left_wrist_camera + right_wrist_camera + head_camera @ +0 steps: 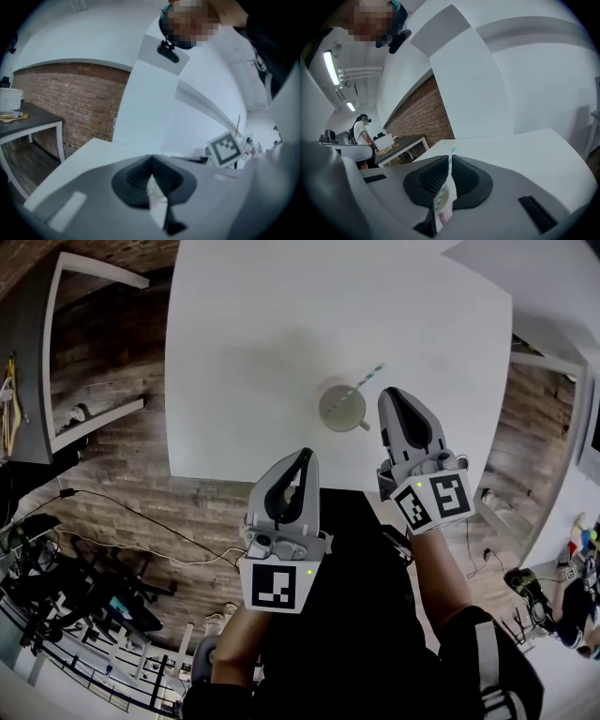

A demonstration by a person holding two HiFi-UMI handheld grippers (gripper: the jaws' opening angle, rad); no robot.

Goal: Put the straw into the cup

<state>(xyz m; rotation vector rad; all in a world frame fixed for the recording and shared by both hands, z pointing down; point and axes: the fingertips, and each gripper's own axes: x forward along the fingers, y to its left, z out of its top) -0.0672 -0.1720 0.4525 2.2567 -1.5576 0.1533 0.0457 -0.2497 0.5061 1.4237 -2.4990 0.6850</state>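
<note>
A pale cup (341, 407) stands on the white table (281, 315) near its front edge. A teal-striped straw (367, 379) leans out of the cup toward the upper right. My right gripper (392, 392) sits just right of the cup with its jaws shut and nothing between them; it is clear of the straw. In the right gripper view the straw (452, 150) and cup (444, 201) show through the slit behind the jaws. My left gripper (305, 454) hovers at the table's front edge, left of and nearer than the cup, shut and empty.
A grey side desk (37, 352) stands to the left over the wooden floor. Chairs and cables (84, 577) crowd the lower left. A person (361, 129) stands by another desk far off in the right gripper view.
</note>
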